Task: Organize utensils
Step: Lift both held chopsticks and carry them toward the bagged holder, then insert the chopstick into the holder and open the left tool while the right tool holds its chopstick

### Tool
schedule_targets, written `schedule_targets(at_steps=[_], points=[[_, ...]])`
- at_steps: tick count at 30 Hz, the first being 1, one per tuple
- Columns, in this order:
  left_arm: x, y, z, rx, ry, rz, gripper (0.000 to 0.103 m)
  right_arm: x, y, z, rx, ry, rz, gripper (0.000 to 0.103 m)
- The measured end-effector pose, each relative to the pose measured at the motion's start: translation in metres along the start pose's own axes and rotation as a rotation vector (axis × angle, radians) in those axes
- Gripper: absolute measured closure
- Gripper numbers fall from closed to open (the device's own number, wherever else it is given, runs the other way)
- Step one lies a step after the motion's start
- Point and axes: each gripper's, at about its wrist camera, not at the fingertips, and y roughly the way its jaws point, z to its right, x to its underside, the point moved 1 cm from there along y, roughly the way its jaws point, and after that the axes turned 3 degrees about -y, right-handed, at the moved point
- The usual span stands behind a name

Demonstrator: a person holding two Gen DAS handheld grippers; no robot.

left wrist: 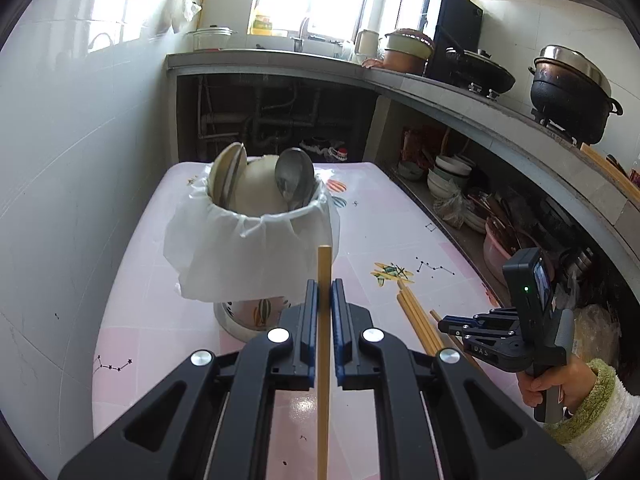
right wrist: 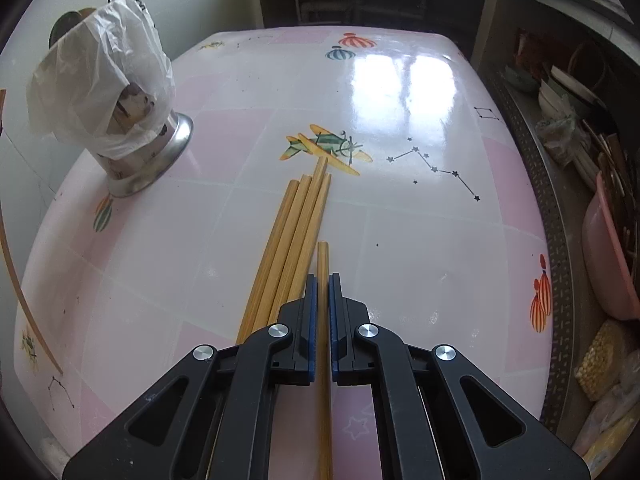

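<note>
My left gripper [left wrist: 324, 286] is shut on a wooden chopstick [left wrist: 324, 272] and holds it just in front of the utensil holder [left wrist: 256, 240], a metal cup lined with a white plastic bag, with spoons [left wrist: 294, 178] inside. My right gripper [right wrist: 323, 280] is shut on another chopstick [right wrist: 323, 260], low over the pink table [right wrist: 400, 240]. Several more chopsticks [right wrist: 296, 224] lie on the table just left of its fingers. The right gripper shows in the left wrist view [left wrist: 444, 325] beside those chopsticks [left wrist: 418, 318]. The holder shows at far left in the right wrist view [right wrist: 120, 120].
A tiled wall runs along the table's left side. A concrete counter [left wrist: 460, 96] with pots stands behind and to the right, with bowls and a pink basin [right wrist: 608, 256] on the shelf below. The table's right edge drops toward that shelf.
</note>
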Motion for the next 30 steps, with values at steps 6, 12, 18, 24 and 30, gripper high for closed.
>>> schedule_targets(at_steps=[6,12,18,24,30], points=[[-0.023,-0.036,-0.002,0.006,-0.003,0.114,0.097,-0.020,-0.066,0.008,-0.065,0.062,0.160,0.099],[-0.063,-0.076,-0.001,0.029,-0.025,0.251,0.097,-0.042,-0.135,0.017,-0.161,0.116,0.348,0.099],[-0.108,-0.100,-0.005,0.000,-0.044,0.400,0.097,-0.058,-0.167,0.012,-0.218,0.117,0.448,0.099],[-0.141,-0.082,-0.016,-0.066,-0.063,0.496,0.097,-0.063,-0.156,0.005,-0.254,0.111,0.430,0.099],[-0.153,-0.050,-0.032,-0.106,-0.082,0.492,0.097,-0.059,-0.141,0.008,-0.262,0.117,0.392,0.099]])
